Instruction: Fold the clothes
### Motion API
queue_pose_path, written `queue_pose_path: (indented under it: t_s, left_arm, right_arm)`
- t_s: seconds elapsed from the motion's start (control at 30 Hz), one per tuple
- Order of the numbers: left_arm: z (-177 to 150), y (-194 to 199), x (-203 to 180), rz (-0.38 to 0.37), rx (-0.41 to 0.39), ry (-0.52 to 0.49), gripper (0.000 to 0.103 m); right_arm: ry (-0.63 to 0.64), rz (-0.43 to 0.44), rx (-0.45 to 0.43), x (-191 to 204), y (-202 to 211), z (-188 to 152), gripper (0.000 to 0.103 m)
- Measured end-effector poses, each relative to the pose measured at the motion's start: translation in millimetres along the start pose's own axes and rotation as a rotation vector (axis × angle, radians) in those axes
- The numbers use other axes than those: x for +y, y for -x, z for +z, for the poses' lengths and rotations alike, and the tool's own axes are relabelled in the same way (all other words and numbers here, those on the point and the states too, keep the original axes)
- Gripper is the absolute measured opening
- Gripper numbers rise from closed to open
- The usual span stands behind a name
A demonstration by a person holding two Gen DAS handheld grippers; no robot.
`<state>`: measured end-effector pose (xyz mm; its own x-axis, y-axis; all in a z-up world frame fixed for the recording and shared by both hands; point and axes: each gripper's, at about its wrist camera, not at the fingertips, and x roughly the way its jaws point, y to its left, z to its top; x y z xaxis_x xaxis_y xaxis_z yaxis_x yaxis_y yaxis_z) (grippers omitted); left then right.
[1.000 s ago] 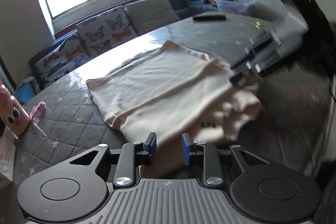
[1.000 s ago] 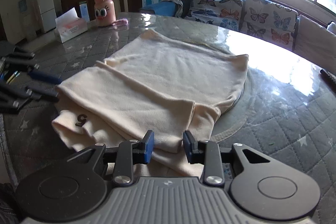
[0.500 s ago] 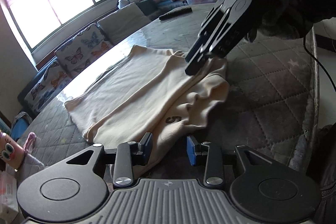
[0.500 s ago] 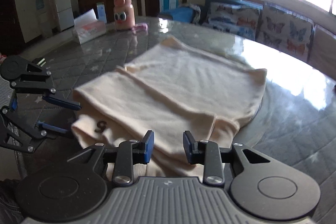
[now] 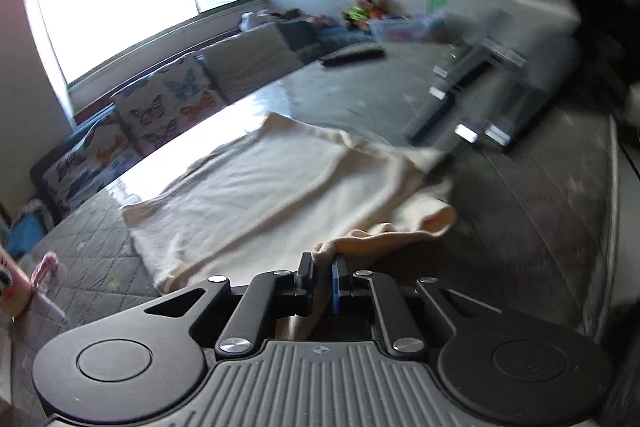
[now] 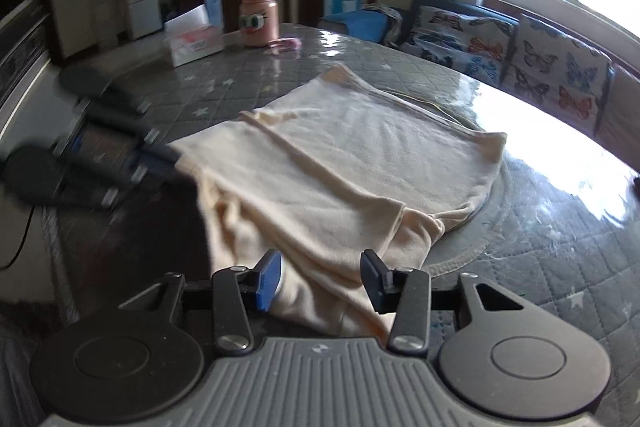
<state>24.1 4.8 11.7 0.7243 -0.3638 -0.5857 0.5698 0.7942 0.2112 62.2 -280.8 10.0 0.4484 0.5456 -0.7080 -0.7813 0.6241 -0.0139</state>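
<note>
On the quilted grey table (image 6: 540, 267), the cream garment (image 6: 360, 155) is lying partly folded, its near edge now lifting. Half a second after hovering spread, the left gripper (image 5: 322, 273) is pinching a bunched corner, suggesting another fold is starting. The right gripper (image 6: 320, 279) is straddling the near hem, jaws spread wide. The cloth is looking soft and layered.

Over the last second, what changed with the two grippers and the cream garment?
The left gripper closed its jaws on a corner of the cream garment and has lifted it. The right gripper opened its jaws wider, with the near edge between them, not gripped. The far half of the garment, the pink bottle and the tissue box stayed put.
</note>
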Motion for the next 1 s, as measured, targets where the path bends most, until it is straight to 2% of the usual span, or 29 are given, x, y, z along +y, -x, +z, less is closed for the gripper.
queue_pose_path:
  t_s: [0.03,0.13,0.33,0.4,0.5,0.57,0.67,0.73,0.9,1.0]
  left_arm:
    - [4,-1,6,0.0,-0.002,0.027,0.009]
    - [14,-7,23,-0.003,-0.004,0.095,0.009]
    - [21,-14,32,-0.008,-0.003,0.12,0.009]
    - [20,-13,33,-0.012,-0.002,0.125,0.009]
    - [16,-11,33,-0.017,0.005,0.134,0.009]
    - [13,-10,32,-0.018,0.009,0.136,0.01]
    - [8,-5,28,-0.014,0.011,0.131,0.013]
    - [2,-1,25,-0.011,0.012,0.125,0.016]
    - [-10,4,17,0.028,0.025,0.081,0.033]
    - [-16,4,13,0.057,0.034,0.049,0.038]
  right_arm:
    - [0.021,0.004,0.0,2,2,-1,0.045]
    - [0.087,0.01,-0.003,11,4,-4,0.06]
    - [0.196,-0.033,-0.036,27,-12,-3,0.06]
    - [0.192,-0.029,-0.047,27,-21,-1,0.057]
    - [0.173,-0.022,-0.039,24,-35,4,0.045]
    - [0.134,0.006,-0.024,18,-41,7,0.023]
    - [0.069,0.026,-0.022,11,-42,12,0.014]
    - [0.018,0.038,-0.026,5,-40,17,0.013]
    - [-0.042,0.051,-0.043,-6,-37,29,0.012]
    - [-0.069,0.059,-0.049,-11,-37,36,0.012]
